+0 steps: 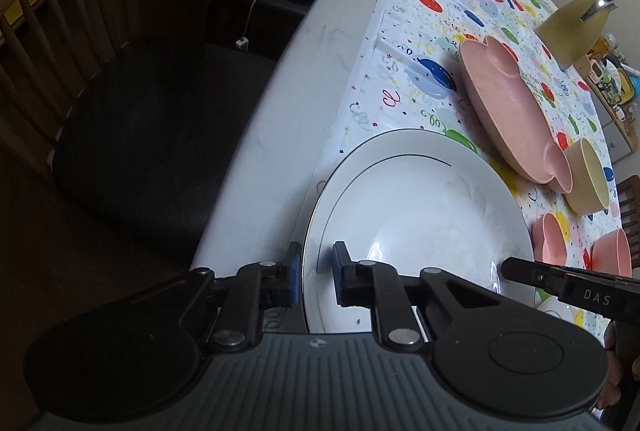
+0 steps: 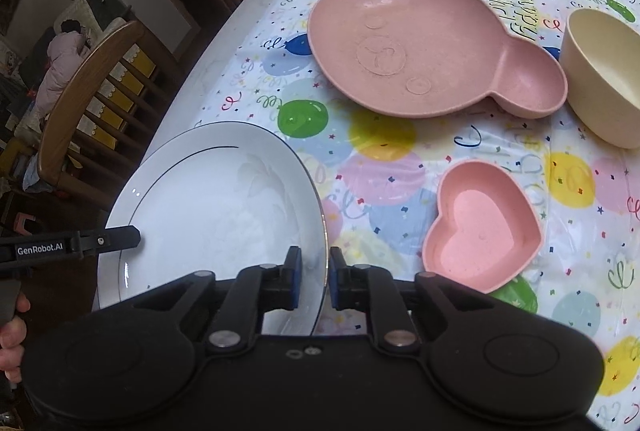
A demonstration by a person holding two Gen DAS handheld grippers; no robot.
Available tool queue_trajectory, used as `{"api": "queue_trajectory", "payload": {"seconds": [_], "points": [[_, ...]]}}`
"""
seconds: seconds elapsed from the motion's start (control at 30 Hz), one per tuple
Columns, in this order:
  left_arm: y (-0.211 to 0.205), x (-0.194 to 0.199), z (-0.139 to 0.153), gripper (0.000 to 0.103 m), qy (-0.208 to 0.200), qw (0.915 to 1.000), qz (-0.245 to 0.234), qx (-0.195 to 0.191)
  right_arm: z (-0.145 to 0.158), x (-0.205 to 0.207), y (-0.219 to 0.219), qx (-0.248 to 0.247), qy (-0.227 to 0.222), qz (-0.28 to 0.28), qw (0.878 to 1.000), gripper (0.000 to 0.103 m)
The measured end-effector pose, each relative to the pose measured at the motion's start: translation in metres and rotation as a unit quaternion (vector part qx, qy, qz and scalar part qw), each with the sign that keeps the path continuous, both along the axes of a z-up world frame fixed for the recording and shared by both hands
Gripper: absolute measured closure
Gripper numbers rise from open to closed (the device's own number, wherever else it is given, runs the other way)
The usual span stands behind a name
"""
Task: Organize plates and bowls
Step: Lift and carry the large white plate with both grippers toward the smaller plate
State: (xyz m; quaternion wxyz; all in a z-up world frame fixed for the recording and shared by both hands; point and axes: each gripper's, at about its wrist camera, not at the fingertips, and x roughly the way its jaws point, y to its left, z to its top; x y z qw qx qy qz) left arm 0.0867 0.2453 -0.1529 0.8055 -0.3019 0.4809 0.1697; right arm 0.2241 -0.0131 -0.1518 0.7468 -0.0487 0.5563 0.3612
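Note:
A large white plate (image 1: 420, 227) with a thin dark ring sits at the table's near left edge; it also shows in the right wrist view (image 2: 216, 203). My left gripper (image 1: 316, 273) straddles the plate's left rim, one finger on each side. My right gripper (image 2: 314, 277) straddles its right rim the same way. Small gaps show beside the pads, so the grip on the plate looks loose. A pink bear-shaped plate (image 2: 420, 43) lies farther back. A pink heart bowl (image 2: 480, 227) and a cream bowl (image 2: 604, 71) stand to the right.
A balloon-print tablecloth (image 2: 384, 139) covers the white table (image 1: 280, 111). A wooden chair (image 1: 120, 103) with a dark seat stands left of the table. A yellowish bottle (image 1: 572, 27) stands at the back. Another pink bowl (image 1: 612, 251) is at the right.

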Motion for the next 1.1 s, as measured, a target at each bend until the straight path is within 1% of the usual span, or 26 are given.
{"api": "queue_trajectory", "payload": {"seconds": [0.17, 0.3, 0.4, 0.57, 0.8, 0.97, 1.1], "points": [[-0.002, -0.003, 0.004, 0.089, -0.002, 1.0, -0.001, 0.006, 0.001, -0.001, 0.0, -0.002, -0.001, -0.001, 1.0, 0.093], [-0.004, -0.011, 0.004, 0.089, -0.006, 1.0, -0.002, -0.006, 0.003, -0.006, -0.005, -0.002, -0.002, 0.001, 1.0, 0.094], [-0.009, -0.019, 0.005, 0.089, -0.007, 0.9999, -0.004, -0.011, 0.003, -0.011, -0.011, -0.003, 0.007, -0.002, 1.0, 0.094], [-0.015, -0.039, 0.006, 0.089, -0.005, 0.9998, -0.001, -0.021, 0.006, -0.026, -0.023, 0.0, 0.019, -0.001, 1.0, 0.095], [-0.029, -0.069, 0.01, 0.089, -0.002, 0.9997, -0.014, -0.021, 0.011, -0.054, -0.038, 0.004, 0.033, 0.005, 0.999, 0.095], [-0.036, -0.082, 0.007, 0.089, 0.007, 0.9996, -0.023, -0.017, 0.012, -0.071, -0.047, 0.001, 0.039, 0.007, 0.999, 0.095], [-0.04, -0.087, 0.006, 0.089, 0.007, 0.9995, -0.029, -0.013, 0.008, -0.08, -0.049, -0.006, 0.039, 0.005, 0.999, 0.095]]}}
